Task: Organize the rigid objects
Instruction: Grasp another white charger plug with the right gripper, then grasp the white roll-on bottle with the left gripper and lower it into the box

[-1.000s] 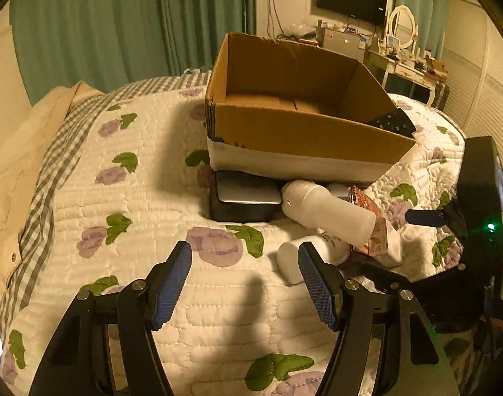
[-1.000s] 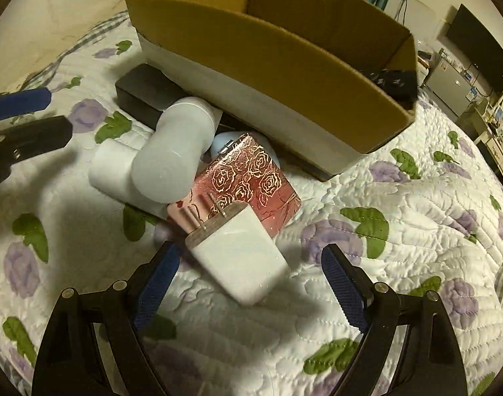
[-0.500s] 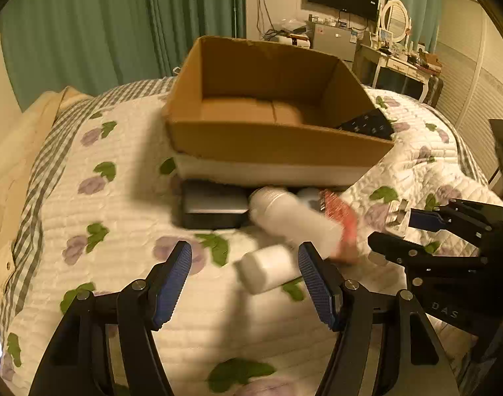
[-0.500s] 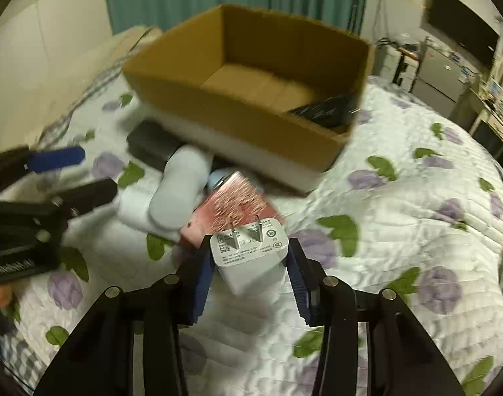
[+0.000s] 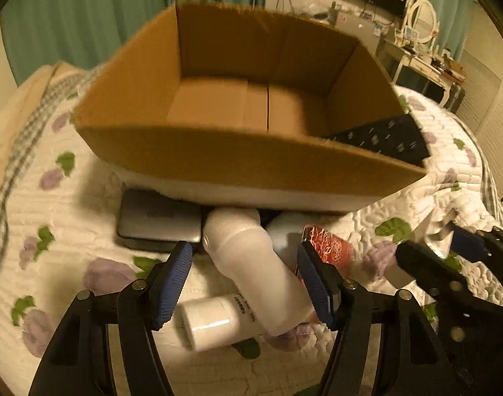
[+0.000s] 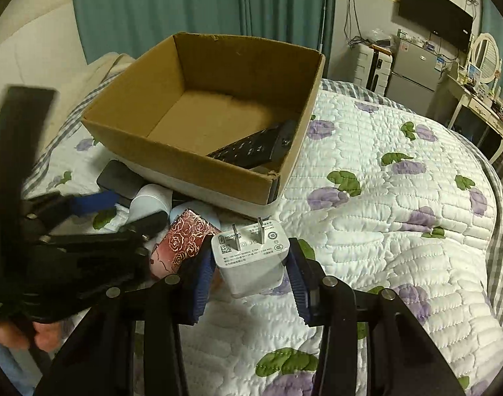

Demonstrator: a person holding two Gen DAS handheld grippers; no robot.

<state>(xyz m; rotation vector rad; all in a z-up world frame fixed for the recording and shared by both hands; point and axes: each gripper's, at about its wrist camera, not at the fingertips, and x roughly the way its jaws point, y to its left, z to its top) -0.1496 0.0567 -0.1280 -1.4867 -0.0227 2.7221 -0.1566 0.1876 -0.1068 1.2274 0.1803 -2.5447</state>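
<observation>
My right gripper (image 6: 249, 274) is shut on a white plug charger (image 6: 251, 257), prongs up, held above the quilt in front of the cardboard box (image 6: 185, 161). A black remote (image 6: 254, 148) lies inside the box, also seen in the left wrist view (image 5: 380, 137). My left gripper (image 5: 244, 274) is open, its fingers on either side of a large white bottle (image 5: 254, 270) lying across a smaller white bottle (image 5: 215, 320). A red rose-patterned box (image 5: 330, 250) lies to the right, also in the right wrist view (image 6: 182, 241).
A dark flat case (image 5: 159, 221) lies half under the cardboard box (image 5: 238, 155). All rest on a quilted floral bedspread (image 6: 400, 231). Green curtains (image 6: 185, 10), a TV (image 6: 436, 10) and a dressing table (image 6: 476, 99) stand behind the bed.
My right gripper closed on the charger and lifted it off the bed. My left gripper moved forward and now straddles the large white bottle.
</observation>
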